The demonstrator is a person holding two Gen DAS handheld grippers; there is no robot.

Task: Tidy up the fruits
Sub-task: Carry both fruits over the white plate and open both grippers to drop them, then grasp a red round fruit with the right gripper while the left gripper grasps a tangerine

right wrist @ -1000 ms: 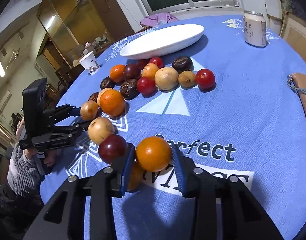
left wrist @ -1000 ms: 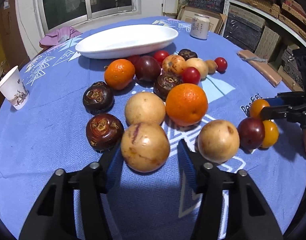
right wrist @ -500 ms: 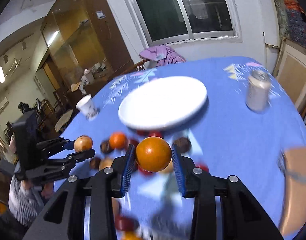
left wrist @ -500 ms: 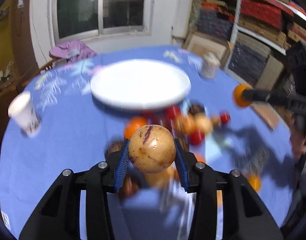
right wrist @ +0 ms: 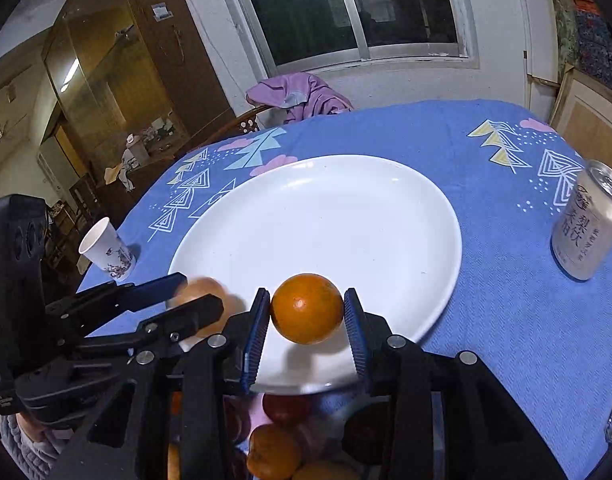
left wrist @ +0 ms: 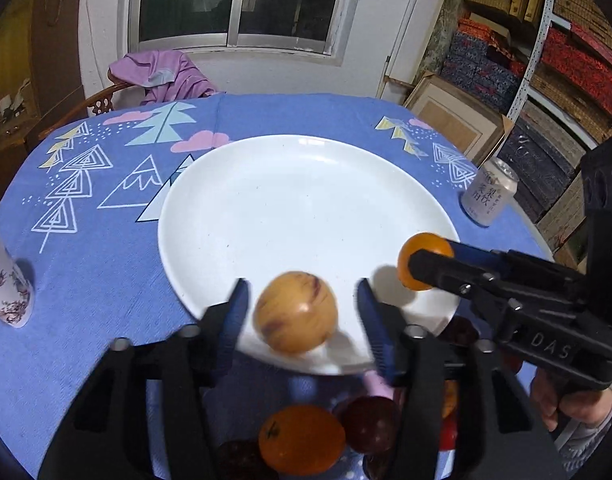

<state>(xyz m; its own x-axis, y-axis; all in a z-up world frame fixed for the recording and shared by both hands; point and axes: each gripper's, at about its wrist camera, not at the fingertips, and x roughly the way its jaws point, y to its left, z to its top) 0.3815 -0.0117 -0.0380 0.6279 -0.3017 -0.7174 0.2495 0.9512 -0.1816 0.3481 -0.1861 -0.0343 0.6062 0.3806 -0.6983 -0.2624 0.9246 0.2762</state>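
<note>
Left wrist view: the left gripper [left wrist: 302, 312] now hangs over the near rim of the plate [left wrist: 306, 208], where a second ago it sat low on the table among the fruit. Its jaws are opening; the pale fruit [left wrist: 296, 312] is between them, with gaps showing on both sides, blurred as if dropping free onto the plate. Half a second ago that fruit was pinched tight and carried high. The right gripper [right wrist: 307, 316] has made the same trip from the pile to the plate's near edge and still pinches the orange [right wrist: 307, 308], both pads against its sides, just above the white surface. In the left view it reaches in from the right with the orange [left wrist: 423, 260] at its tip.

Both fruits have thus left the cloth and reached the plate; the pale one looks released, the orange not yet. Other fruit [left wrist: 302, 444] lies on the tablecloth [left wrist: 86, 300] just in front of the plate, so most of the sorting appears to remain. A cup [left wrist: 6, 284] and a can [left wrist: 489, 196] stand clear of the plate.
</note>
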